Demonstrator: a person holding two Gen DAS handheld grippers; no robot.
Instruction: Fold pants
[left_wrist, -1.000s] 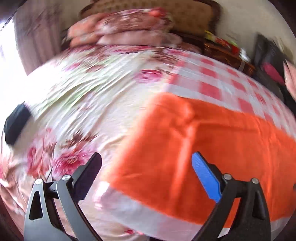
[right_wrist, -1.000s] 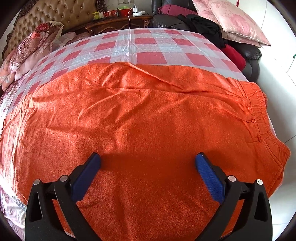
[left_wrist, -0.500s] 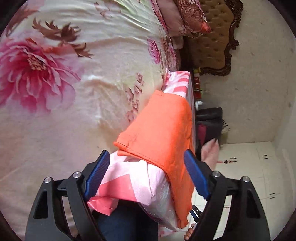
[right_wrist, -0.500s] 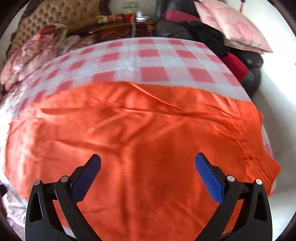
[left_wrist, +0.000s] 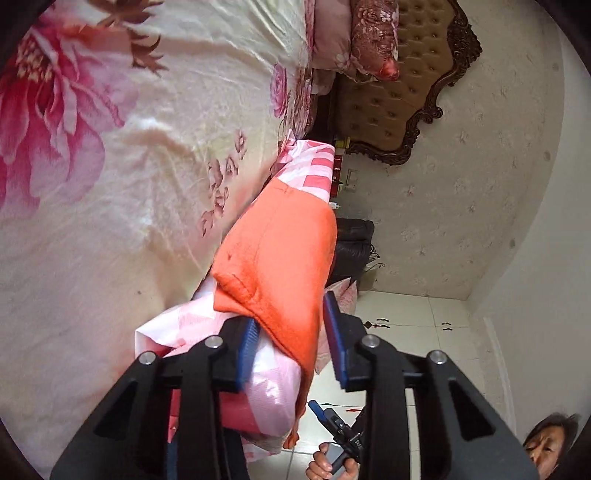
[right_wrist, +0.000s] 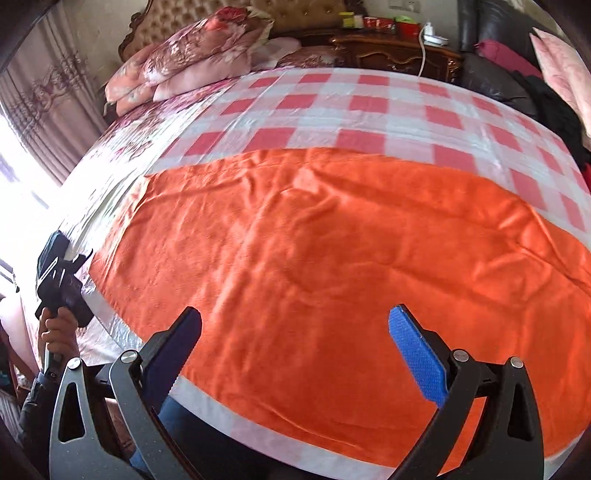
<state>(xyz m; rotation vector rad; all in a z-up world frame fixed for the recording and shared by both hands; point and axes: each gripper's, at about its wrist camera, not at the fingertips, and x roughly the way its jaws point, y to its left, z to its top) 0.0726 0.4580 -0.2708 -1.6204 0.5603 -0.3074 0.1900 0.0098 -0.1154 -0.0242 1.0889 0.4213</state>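
On my left wrist view, the left gripper (left_wrist: 291, 347) straddles the orange pants' (left_wrist: 280, 254) hem at the checkered sheet's (left_wrist: 314, 166) edge, jaws narrowed, possibly not yet pinching. On my right, the right gripper (right_wrist: 295, 347) hangs spread wide above the pants (right_wrist: 332, 251).

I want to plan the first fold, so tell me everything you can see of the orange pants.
The orange pants look like soft, fleecy fabric, spread flat with light wrinkles on the pink checked sheet, near the bed's edge. The hemmed end lies between the left gripper jaws, which look not yet clamped. The right gripper hovers open above the cloth.
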